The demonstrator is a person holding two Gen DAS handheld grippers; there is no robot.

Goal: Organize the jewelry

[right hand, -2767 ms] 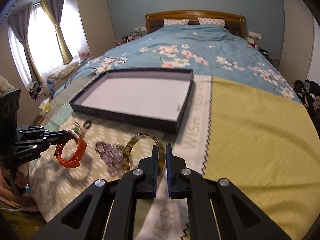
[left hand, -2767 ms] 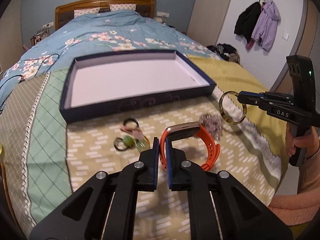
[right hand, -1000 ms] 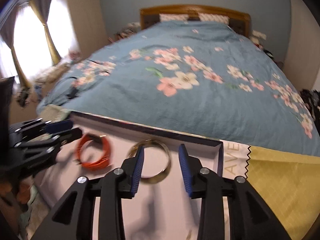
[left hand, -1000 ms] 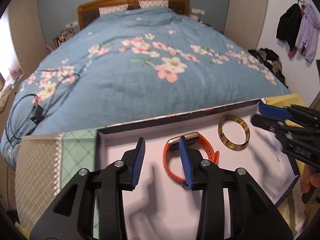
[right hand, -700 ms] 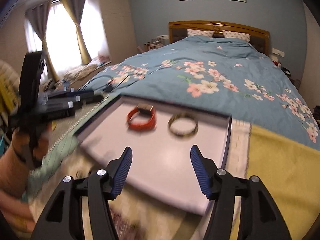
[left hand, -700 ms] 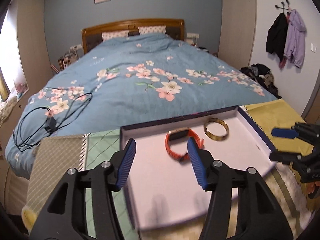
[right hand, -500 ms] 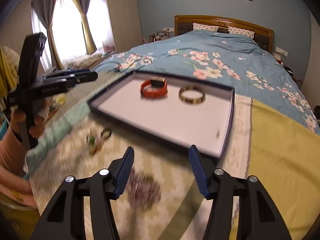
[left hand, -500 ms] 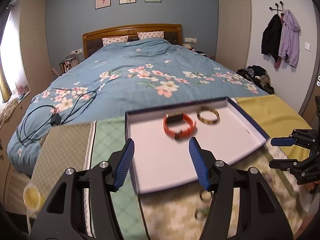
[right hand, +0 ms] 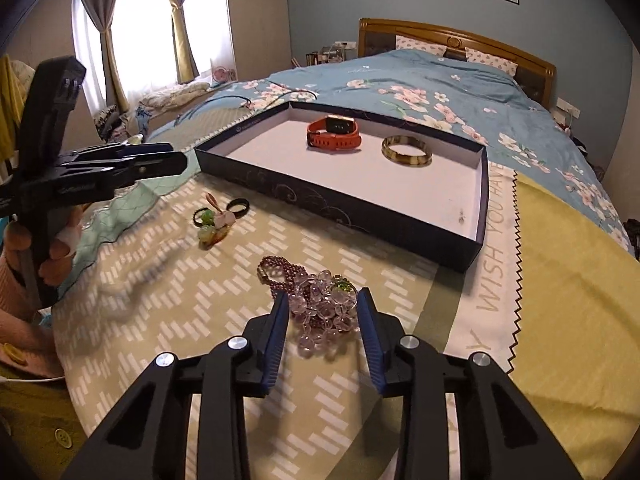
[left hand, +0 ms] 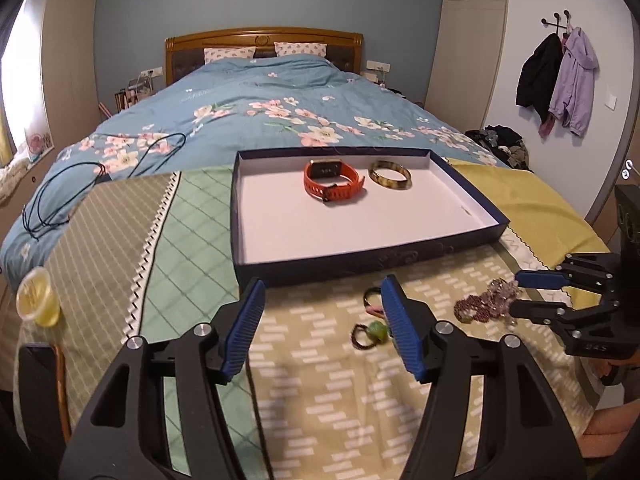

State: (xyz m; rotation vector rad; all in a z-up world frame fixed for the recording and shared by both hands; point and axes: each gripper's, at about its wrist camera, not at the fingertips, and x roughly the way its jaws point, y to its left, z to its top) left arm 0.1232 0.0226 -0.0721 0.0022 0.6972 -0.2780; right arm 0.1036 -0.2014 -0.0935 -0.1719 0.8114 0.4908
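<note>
A dark blue tray [left hand: 360,269] [right hand: 320,196] with a white floor lies on the bed. In it rest an orange watch [left hand: 334,180] [right hand: 334,134] and a tortoiseshell bangle [left hand: 389,175] [right hand: 406,151]. My left gripper [left hand: 322,292] [right hand: 176,156] hovers before the tray's front wall; its jaws are opening, with nothing between them. Hair ties with green beads [left hand: 370,330] [right hand: 214,220] lie by its right finger. My right gripper [right hand: 322,300] [left hand: 516,294] straddles a heap of purple beaded bracelets [right hand: 320,308] [left hand: 484,304], its jaws closing around it.
A patterned cloth covers the near bed, with a yellow cloth [right hand: 560,280] to the right. A yellow cup [left hand: 36,296] stands at the left edge and a black cable [left hand: 60,188] lies on the blue quilt. Coats [left hand: 556,76] hang on the right wall.
Both grippers have drawn back out of the tray to the near cloth, leaving the watch and bangle inside. The left jaws have widened; the right jaws have narrowed around the beaded bracelets.
</note>
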